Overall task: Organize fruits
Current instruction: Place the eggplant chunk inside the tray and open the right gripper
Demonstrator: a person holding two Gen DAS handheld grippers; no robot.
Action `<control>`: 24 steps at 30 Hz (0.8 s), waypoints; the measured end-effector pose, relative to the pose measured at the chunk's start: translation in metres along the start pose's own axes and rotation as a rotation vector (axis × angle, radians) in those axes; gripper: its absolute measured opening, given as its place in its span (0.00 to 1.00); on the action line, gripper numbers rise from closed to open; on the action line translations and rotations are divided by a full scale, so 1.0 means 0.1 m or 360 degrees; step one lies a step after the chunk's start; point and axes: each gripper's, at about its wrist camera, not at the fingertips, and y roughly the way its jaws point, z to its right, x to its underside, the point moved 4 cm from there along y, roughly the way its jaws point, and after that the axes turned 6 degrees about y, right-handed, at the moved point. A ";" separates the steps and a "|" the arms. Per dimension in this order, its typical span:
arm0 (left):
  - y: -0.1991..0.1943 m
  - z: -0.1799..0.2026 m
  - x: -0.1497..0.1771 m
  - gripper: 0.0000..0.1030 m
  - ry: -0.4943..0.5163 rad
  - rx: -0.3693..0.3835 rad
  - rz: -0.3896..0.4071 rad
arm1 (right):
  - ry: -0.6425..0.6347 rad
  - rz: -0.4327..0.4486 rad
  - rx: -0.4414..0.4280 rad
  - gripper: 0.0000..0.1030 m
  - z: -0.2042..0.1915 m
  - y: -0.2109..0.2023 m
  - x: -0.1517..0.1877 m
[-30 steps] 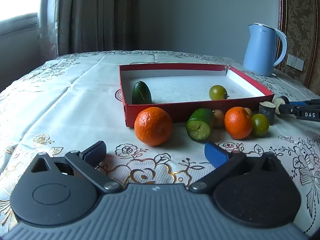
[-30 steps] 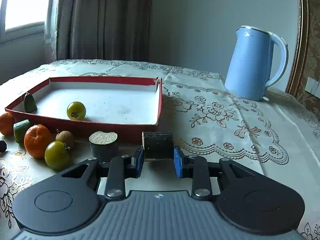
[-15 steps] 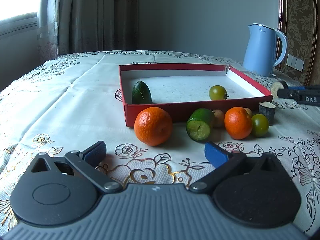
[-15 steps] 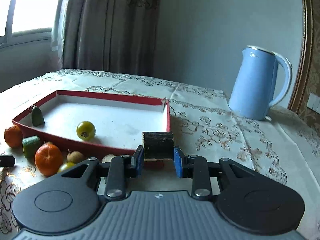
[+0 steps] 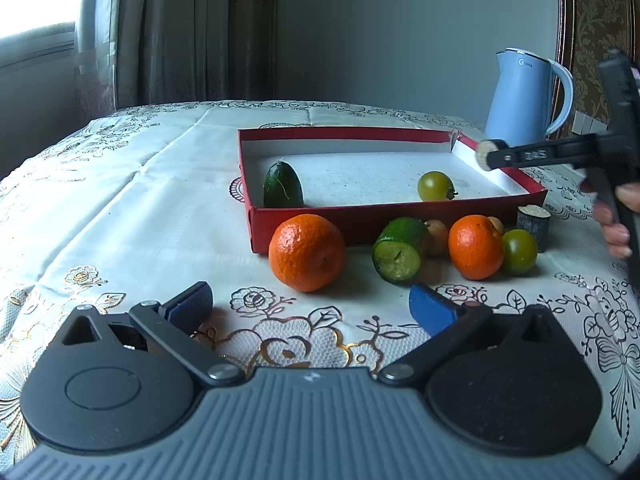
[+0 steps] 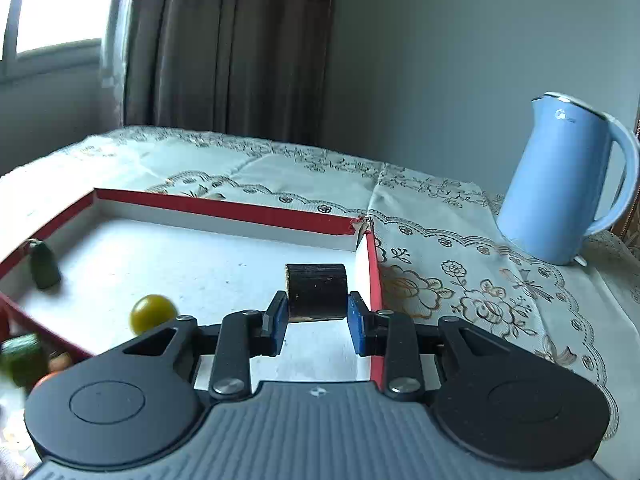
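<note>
A red box with a white floor (image 5: 360, 222) (image 6: 240, 210) holds a dark green fruit (image 5: 283, 186) (image 6: 43, 266) and a green tomato (image 5: 435, 186) (image 6: 152, 312). In front of it lie two oranges (image 5: 306, 252) (image 5: 475, 246), a cut green piece (image 5: 399, 249), small brown fruits (image 5: 437, 236), another green tomato (image 5: 519, 251) and a dark cut chunk (image 5: 533, 220). My left gripper (image 5: 310, 306) is open and empty before the big orange. My right gripper (image 6: 318, 318) is shut on a dark cylindrical chunk (image 6: 317, 290) above the box's right side; it also shows in the left wrist view (image 5: 490, 155).
A blue kettle (image 5: 524, 94) (image 6: 560, 180) stands on the embroidered tablecloth (image 5: 120, 208) behind and right of the box. Curtains and a window are at the far left. A hand holds the right gripper's handle (image 5: 616, 212).
My right gripper has lifted the dark chunk off the table and carried it up and left over the box's right wall. The left gripper has not moved.
</note>
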 end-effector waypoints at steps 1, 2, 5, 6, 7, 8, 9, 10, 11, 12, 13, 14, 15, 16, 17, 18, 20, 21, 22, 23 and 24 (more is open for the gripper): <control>0.00 0.00 0.00 1.00 0.0000 0.0000 0.0000 | -0.0002 -0.0019 0.0006 0.29 0.00 0.06 -0.02; 0.00 0.00 0.00 1.00 -0.0001 0.0001 0.0000 | 0.0005 -0.0035 0.0004 0.29 -0.01 0.11 -0.03; 0.00 0.00 0.00 1.00 -0.0002 0.0003 0.0000 | 0.0032 -0.0072 0.0003 0.29 -0.01 0.24 -0.09; 0.00 0.01 0.00 1.00 -0.0002 0.0004 0.0000 | 0.0033 -0.0085 0.0009 0.29 -0.01 0.29 -0.11; 0.01 0.00 0.00 1.00 -0.0002 0.0006 -0.0001 | 0.0033 -0.0102 0.0011 0.29 -0.01 0.34 -0.12; 0.01 0.01 0.00 1.00 -0.0002 0.0006 -0.0001 | 0.0033 -0.0118 0.0013 0.29 -0.02 0.38 -0.14; 0.01 0.01 0.00 1.00 -0.0003 0.0007 -0.0001 | 0.0035 -0.0135 0.0014 0.29 -0.02 0.42 -0.14; 0.01 0.01 0.00 1.00 -0.0004 0.0008 -0.0001 | 0.0035 -0.0153 0.0013 0.29 -0.02 0.46 -0.14; 0.01 0.01 0.00 1.00 -0.0004 0.0007 0.0000 | 0.0037 -0.0167 0.0011 0.29 -0.02 0.49 -0.14; 0.01 0.01 0.00 1.00 -0.0004 0.0008 0.0000 | 0.0042 -0.0176 0.0011 0.29 -0.02 0.51 -0.13; 0.01 0.01 0.00 1.00 -0.0004 0.0009 0.0000 | 0.0040 -0.0183 0.0011 0.29 -0.02 0.53 -0.12; 0.01 0.01 0.00 1.00 -0.0005 0.0009 0.0000 | 0.0036 -0.0176 0.0013 0.29 -0.03 0.54 -0.12; 0.01 0.01 0.00 1.00 -0.0006 0.0009 0.0000 | 0.0040 -0.0176 0.0014 0.29 -0.03 0.54 -0.12; 0.01 0.01 0.00 1.00 -0.0006 0.0009 -0.0001 | 0.0043 -0.0178 0.0014 0.29 -0.03 0.54 -0.12; 0.01 0.01 0.00 1.00 -0.0006 0.0010 -0.0001 | 0.0037 -0.0179 0.0015 0.29 -0.03 0.54 -0.12; 0.01 0.01 0.00 1.00 -0.0007 0.0011 -0.0001 | 0.0032 -0.0176 0.0014 0.30 -0.03 0.54 -0.12; 0.01 0.01 0.00 1.00 -0.0008 0.0012 -0.0001 | 0.0058 -0.0172 0.0006 0.30 -0.02 0.54 -0.12; 0.01 0.01 0.00 1.00 -0.0010 0.0012 0.0000 | 0.0065 -0.0171 0.0003 0.30 -0.01 0.53 -0.11; 0.01 0.01 0.00 1.00 -0.0010 0.0013 -0.0001 | 0.0057 -0.0171 0.0005 0.30 -0.02 0.53 -0.11; 0.01 0.01 0.00 1.00 -0.0010 0.0012 -0.0001 | 0.0057 -0.0173 0.0007 0.30 -0.02 0.53 -0.10; 0.01 0.01 0.00 1.00 -0.0009 0.0012 -0.0001 | 0.0066 -0.0174 0.0005 0.30 -0.01 0.53 -0.10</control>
